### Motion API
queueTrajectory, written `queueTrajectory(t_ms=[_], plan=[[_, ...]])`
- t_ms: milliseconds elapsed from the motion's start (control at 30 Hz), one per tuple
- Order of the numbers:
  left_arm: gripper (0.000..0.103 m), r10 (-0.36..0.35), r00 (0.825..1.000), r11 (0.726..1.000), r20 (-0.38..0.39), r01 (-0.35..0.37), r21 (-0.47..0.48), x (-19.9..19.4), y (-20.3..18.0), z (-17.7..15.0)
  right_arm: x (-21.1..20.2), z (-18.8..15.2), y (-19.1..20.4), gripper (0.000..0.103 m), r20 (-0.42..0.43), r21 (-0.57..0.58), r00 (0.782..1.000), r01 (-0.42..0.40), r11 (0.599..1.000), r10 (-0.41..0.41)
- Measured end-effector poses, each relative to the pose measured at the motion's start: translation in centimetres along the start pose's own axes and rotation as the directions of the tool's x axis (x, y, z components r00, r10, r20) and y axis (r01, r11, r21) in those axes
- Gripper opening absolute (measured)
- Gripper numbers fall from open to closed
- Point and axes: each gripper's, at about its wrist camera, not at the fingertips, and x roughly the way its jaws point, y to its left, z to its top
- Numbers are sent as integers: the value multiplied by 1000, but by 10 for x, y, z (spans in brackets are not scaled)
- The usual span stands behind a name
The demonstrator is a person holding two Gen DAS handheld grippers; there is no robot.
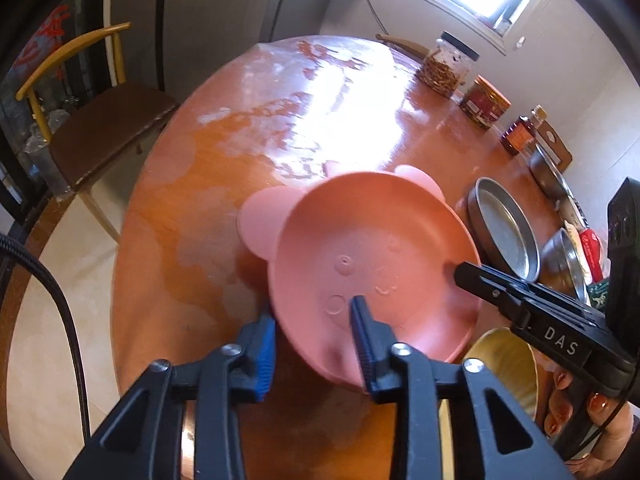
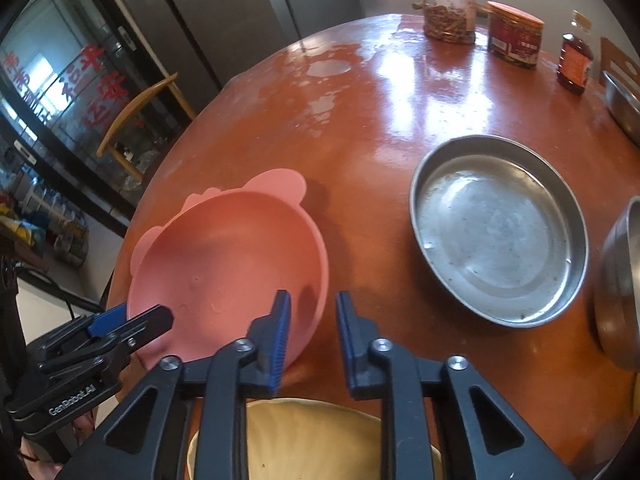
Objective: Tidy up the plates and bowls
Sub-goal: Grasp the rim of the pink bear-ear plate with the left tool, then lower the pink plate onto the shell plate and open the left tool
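Note:
A pink plate [image 1: 372, 256] [image 2: 224, 256] with two round ears on its far side lies on the round brown table [image 2: 400, 100]. My left gripper [image 1: 314, 308] straddles its near-left rim, one blue pad over the inside and one outside, closed on the wall. In the right wrist view the left gripper [image 2: 160, 314] clamps that rim. My right gripper [image 2: 313, 296] holds the plate's right rim the same way. Its black finger [image 1: 464, 272] lies on the rim in the left wrist view. A yellow bowl [image 2: 304, 436] [image 1: 504, 368] sits just under the grippers at the table's near edge.
A shallow steel pan [image 2: 500, 228] lies right of the plate, a steel bowl [image 2: 620, 288] beyond it. Two jars [image 2: 448, 4] [image 2: 514, 36] and a bottle [image 2: 574, 56] stand at the far edge. A chair [image 1: 100, 120] is on the left. A hand [image 1: 568, 408] holds the right gripper.

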Motion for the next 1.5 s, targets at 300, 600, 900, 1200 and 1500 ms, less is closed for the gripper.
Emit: queueTrajectory(t_ms=[300,600,900,1200,1500], plan=[[34,4,998,999,60,-6,43,-22,-19,5,-23,1,0,16,62,-29,998,5,1000,-3],[34,-51,994,990,100,37,134,-53,-51,-6,-88,-24,-8,16,171,-27,985,0,1000,4],[34,-94,993,969,68,76,235,-58,-88,-32,-130,-68,-29,16,218,-7,974,70,998,-66],[34,-62,998,959,19,54,279,-45,-98,-55,-124,-112,-41,17,177,31,981,76,997,-80],[34,-22,1000,952,-7,23,304,-37,-99,-67,-117,-130,-33,18,148,12,983,104,995,-105]])
